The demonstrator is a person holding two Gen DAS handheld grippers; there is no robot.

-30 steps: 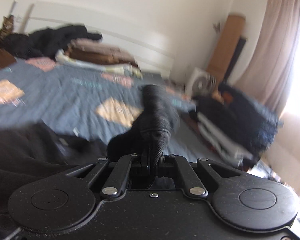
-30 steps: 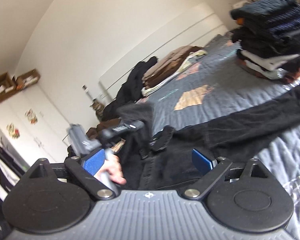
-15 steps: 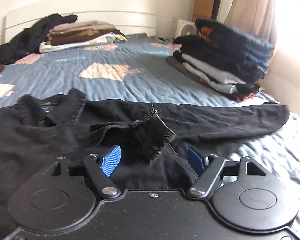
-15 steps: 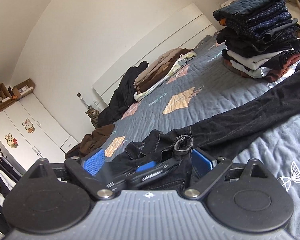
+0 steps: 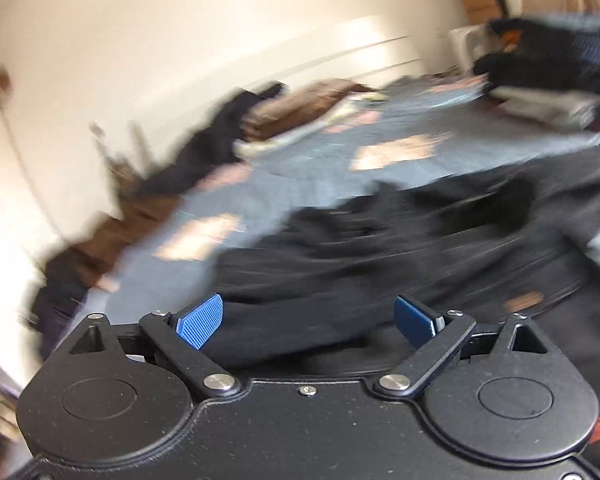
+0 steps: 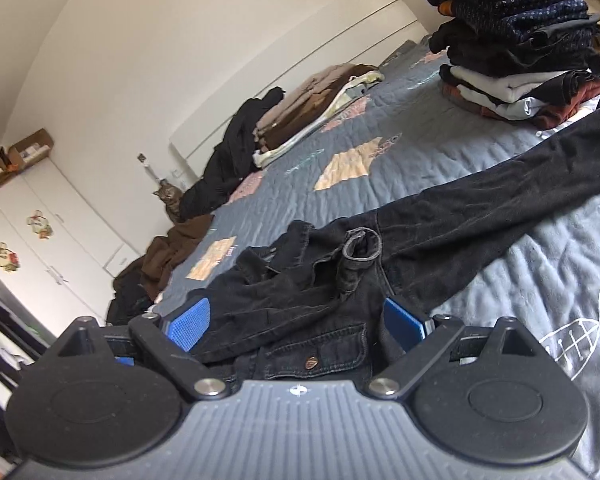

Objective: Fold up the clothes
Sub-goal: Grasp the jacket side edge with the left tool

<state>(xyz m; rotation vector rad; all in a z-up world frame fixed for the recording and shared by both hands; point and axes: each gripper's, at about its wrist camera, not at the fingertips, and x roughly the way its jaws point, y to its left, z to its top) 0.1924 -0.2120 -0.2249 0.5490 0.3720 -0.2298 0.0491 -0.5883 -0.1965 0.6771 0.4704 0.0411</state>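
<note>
Motion-blurred view, left gripper [image 5: 308,316] jaws spread wide, nothing between them, above black denim garment [image 5: 400,248] on blue quilted bed [image 5: 300,160], folded stack [image 5: 548,76] far right.

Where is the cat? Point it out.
In the right wrist view the cat sits at the left, by the white wall, just behind the dark clothes heap at the bed's far corner.

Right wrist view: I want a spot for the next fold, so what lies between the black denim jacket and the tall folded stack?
In the right wrist view, only bare quilt lies between the black denim jacket and the tall folded stack.
</note>
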